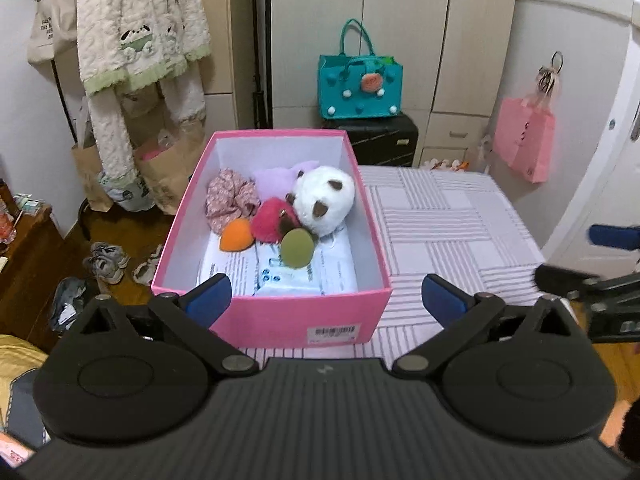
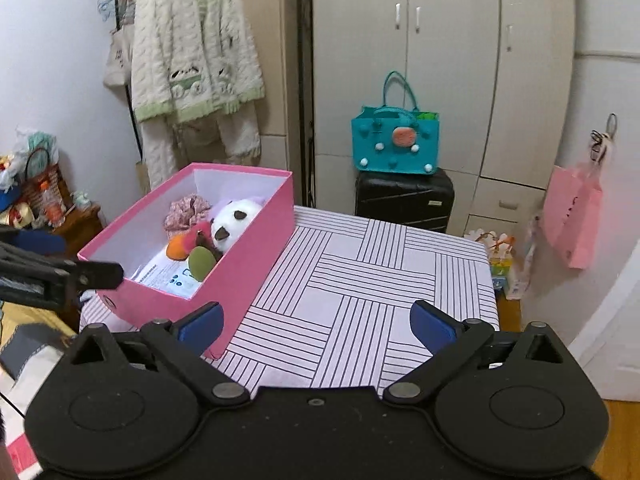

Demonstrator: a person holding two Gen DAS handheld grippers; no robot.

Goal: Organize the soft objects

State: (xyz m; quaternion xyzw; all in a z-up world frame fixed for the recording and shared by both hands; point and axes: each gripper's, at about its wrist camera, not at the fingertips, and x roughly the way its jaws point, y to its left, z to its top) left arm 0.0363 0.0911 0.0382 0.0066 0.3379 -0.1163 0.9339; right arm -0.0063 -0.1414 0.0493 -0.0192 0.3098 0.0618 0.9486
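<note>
A pink box (image 1: pixel 280 312) (image 2: pixel 256 256) stands on the striped table's left part. In it lie a white panda plush (image 1: pixel 326 200) (image 2: pixel 234 222), a pink fluffy ball (image 1: pixel 274 216), an orange sponge (image 1: pixel 236 234) (image 2: pixel 178 250), a green sponge (image 1: pixel 297 247) (image 2: pixel 200 262), a floral scrunchie (image 1: pixel 230 198) (image 2: pixel 186 210), a lilac soft item (image 1: pixel 276 180) and white wipe packs (image 1: pixel 276 276). My left gripper (image 1: pixel 326 300) is open and empty, just short of the box's near wall. My right gripper (image 2: pixel 316 322) is open and empty over the table, right of the box.
The striped table (image 2: pixel 360 280) reaches right to its edge. Behind it stand a black suitcase (image 2: pixel 404 198) with a teal bag (image 2: pixel 396 144), and wardrobes. A pink bag (image 2: pixel 574 216) hangs at right. Clothes (image 1: pixel 136 40) hang at left; shoes (image 1: pixel 106 262) lie on the floor.
</note>
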